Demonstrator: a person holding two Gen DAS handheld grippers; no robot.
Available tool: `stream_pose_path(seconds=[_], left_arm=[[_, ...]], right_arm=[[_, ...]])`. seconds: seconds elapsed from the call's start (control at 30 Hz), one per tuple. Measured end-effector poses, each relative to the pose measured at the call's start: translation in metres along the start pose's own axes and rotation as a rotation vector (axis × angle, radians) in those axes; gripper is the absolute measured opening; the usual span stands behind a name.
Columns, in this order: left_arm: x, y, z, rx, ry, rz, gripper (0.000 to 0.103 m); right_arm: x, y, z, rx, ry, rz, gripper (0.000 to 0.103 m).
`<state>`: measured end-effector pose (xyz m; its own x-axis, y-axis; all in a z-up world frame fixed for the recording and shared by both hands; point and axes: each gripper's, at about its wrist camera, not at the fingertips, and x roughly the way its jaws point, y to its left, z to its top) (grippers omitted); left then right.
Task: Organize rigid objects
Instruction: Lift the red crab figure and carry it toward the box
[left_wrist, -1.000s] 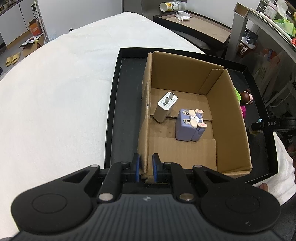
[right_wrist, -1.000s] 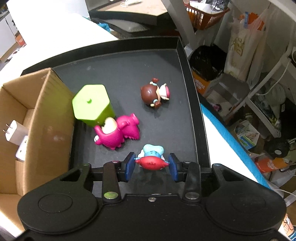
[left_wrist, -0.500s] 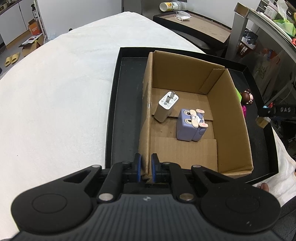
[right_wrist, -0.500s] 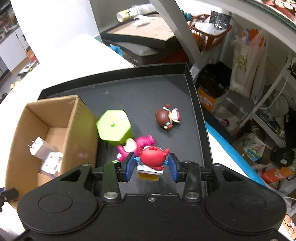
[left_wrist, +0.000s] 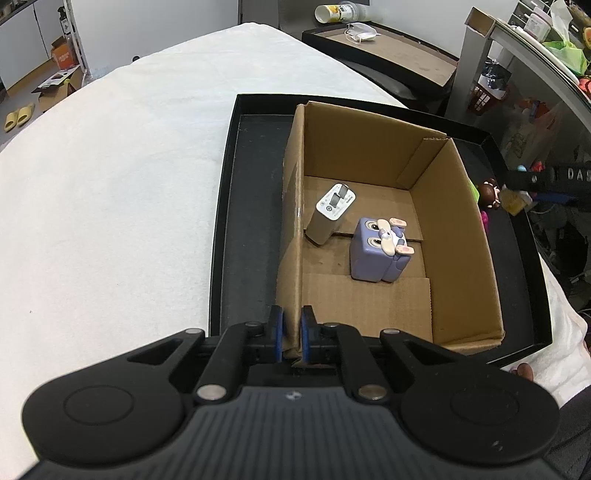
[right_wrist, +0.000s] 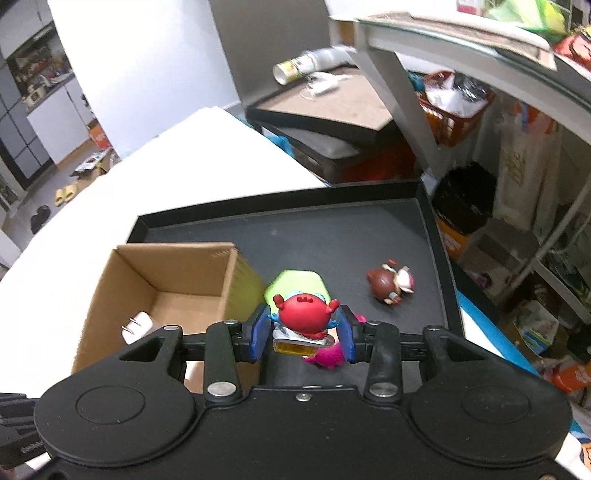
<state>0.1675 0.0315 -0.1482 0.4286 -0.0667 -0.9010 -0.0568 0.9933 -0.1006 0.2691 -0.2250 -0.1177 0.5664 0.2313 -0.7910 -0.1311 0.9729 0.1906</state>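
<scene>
My right gripper (right_wrist: 302, 330) is shut on a red crab figurine (right_wrist: 303, 314) and holds it high above the black tray (right_wrist: 332, 236), right of the cardboard box (right_wrist: 162, 269). My left gripper (left_wrist: 291, 332) is shut on the near left wall of the cardboard box (left_wrist: 293, 236). Inside the box stand a white charger (left_wrist: 332, 214) and a purple cube toy (left_wrist: 380, 251). On the tray lie a green hexagonal block (right_wrist: 295, 282), a pink toy (right_wrist: 327, 356) partly hidden under the gripper, and a brown-haired doll (right_wrist: 389, 286).
The tray sits on a white cloth-covered table (left_wrist: 110, 203). Cluttered shelves and bags (right_wrist: 517, 184) stand to the right. A low dark table (right_wrist: 332, 107) with a bottle stands behind. The right gripper also shows at the left wrist view's right edge (left_wrist: 546, 181).
My right gripper has lifted the red crab figurine off the tray and risen higher, drifting toward the box. The left gripper keeps its hold on the box wall.
</scene>
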Motion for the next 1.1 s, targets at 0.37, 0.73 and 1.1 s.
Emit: stream_pose_path(seconds=[0.37, 0.73, 1.1], left_arm=[[-0.001, 0.004, -0.001, 0.003, -0.003, -0.027, 0.009], [-0.001, 0.008, -0.001, -0.003, -0.002, -0.049, 0.009], [0.0, 0.012, 0.001, 0.01, 0.012, -0.081, 0.01]], right_arm=[[-0.013, 0.028, 0.008, -0.013, -0.114, 0.062, 0.039], [-0.006, 0.05, 0.006, -0.043, -0.123, 0.085, 0.039], [0.014, 0.097, 0.001, -0.134, -0.097, 0.086, 0.039]])
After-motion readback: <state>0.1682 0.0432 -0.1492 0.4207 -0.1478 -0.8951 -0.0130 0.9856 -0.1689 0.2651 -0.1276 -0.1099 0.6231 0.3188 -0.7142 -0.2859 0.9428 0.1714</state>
